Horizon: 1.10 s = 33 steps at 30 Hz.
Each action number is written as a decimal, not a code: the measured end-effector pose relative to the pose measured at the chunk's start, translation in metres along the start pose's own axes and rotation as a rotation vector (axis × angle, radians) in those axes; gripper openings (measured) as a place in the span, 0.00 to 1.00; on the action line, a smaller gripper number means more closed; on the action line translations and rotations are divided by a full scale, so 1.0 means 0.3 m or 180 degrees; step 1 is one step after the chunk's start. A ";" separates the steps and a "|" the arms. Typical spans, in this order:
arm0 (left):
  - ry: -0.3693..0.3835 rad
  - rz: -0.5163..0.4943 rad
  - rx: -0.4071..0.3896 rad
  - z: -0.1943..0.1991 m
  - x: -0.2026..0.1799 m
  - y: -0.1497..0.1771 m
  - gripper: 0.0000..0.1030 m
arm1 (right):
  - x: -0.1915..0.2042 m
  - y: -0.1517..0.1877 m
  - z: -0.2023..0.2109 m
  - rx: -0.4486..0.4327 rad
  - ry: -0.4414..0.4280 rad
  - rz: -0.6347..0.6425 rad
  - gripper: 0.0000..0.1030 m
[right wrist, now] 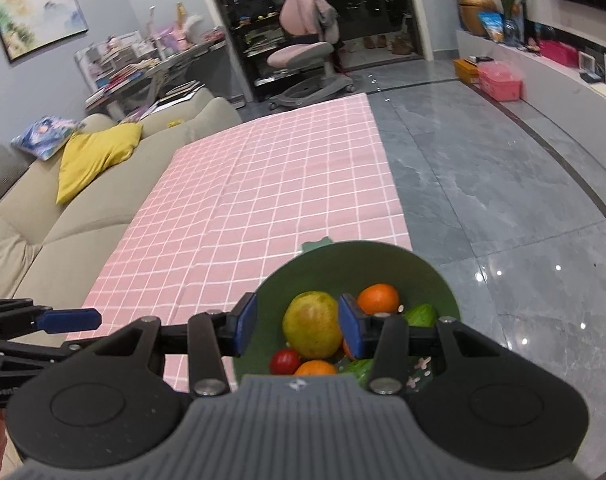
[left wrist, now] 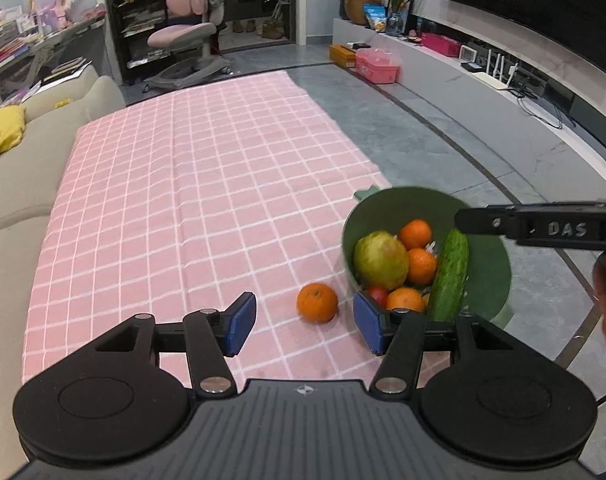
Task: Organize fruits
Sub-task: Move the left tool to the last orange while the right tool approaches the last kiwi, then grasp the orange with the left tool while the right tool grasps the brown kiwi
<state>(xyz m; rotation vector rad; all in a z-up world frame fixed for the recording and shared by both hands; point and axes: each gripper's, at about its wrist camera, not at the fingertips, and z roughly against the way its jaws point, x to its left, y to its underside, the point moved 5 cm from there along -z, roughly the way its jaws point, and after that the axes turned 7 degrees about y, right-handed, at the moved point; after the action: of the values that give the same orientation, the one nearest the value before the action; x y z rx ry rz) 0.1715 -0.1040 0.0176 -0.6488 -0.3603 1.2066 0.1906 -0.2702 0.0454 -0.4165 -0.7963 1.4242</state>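
A green bowl (left wrist: 491, 272) stands at the right edge of the pink checked cloth (left wrist: 207, 184). It holds a yellow-green pear (left wrist: 381, 260), several oranges (left wrist: 415, 234), a cucumber (left wrist: 449, 276) and a small red fruit (left wrist: 378, 293). One loose orange (left wrist: 317, 303) lies on the cloth left of the bowl. My left gripper (left wrist: 305, 322) is open and empty, with the loose orange between and just beyond its fingertips. My right gripper (right wrist: 299, 328) is open and empty above the bowl (right wrist: 383, 260), its fingers either side of the pear (right wrist: 311, 324).
A beige sofa (right wrist: 83, 208) with a yellow cushion (right wrist: 95, 156) borders the cloth on the left. Grey tiled floor (right wrist: 503, 200) lies to the right. A pink office chair (right wrist: 303, 44), a cluttered desk and a low TV shelf with pink boxes (left wrist: 377, 65) stand far off.
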 end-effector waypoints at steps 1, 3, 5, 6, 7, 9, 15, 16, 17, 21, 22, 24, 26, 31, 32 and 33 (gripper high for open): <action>-0.0011 0.0014 0.0017 0.003 0.007 0.016 0.64 | 0.006 0.007 0.006 0.0002 -0.0016 0.0024 0.41; -0.0031 0.0039 0.0053 0.010 0.018 0.042 0.64 | 0.017 0.021 0.014 0.0017 -0.0038 0.0062 0.41; -0.0060 0.0068 0.0079 0.018 0.033 0.068 0.64 | 0.029 0.031 0.018 0.0036 -0.0054 0.0101 0.41; -0.0072 0.0085 0.0088 0.024 0.040 0.077 0.64 | 0.037 0.034 0.020 0.0041 -0.0062 0.0117 0.41; -0.0082 0.0117 0.0096 0.028 0.049 0.089 0.64 | 0.044 0.038 0.022 0.0045 -0.0072 0.0134 0.41; -0.0095 0.0174 0.0103 0.041 0.063 0.107 0.64 | 0.056 0.045 0.028 0.0051 -0.0092 0.0163 0.41; -0.0098 0.0373 0.0063 0.090 0.109 0.173 0.65 | 0.104 0.077 0.051 0.0088 -0.0156 0.0208 0.41; -0.0112 0.0374 0.0076 0.089 0.118 0.182 0.65 | 0.117 0.093 0.058 0.0087 -0.0169 0.0198 0.41; -0.0130 0.0369 0.0086 0.086 0.129 0.187 0.65 | 0.126 0.107 0.065 0.0084 -0.0181 0.0191 0.41; -0.0122 0.0372 0.0110 0.069 0.156 0.191 0.65 | 0.190 0.219 0.077 0.0062 -0.0176 0.0289 0.41; -0.0118 0.0365 0.0112 0.064 0.162 0.192 0.65 | 0.206 0.252 0.072 0.0083 -0.0177 0.0337 0.41; -0.0123 0.0340 0.0112 0.056 0.170 0.193 0.65 | 0.234 0.315 0.053 0.0164 -0.0173 0.0414 0.41; -0.0111 0.0325 0.0108 0.047 0.182 0.193 0.65 | 0.257 0.372 0.029 0.0238 -0.0165 0.0458 0.41; -0.0045 0.0280 0.0132 0.021 0.208 0.207 0.65 | 0.293 0.475 -0.038 0.0325 -0.0029 0.0576 0.41; -0.0027 0.0264 0.0140 0.013 0.212 0.208 0.65 | 0.294 0.488 -0.049 0.0325 0.0010 0.0578 0.41; 0.0004 0.0247 0.0149 0.002 0.216 0.207 0.65 | 0.295 0.497 -0.060 0.0322 0.0043 0.0579 0.41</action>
<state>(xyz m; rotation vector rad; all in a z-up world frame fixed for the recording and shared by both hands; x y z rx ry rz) 0.1465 -0.0301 -0.0265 -0.6277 -0.3072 1.2851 0.0933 -0.1604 -0.0488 -0.4285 -0.6854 1.6221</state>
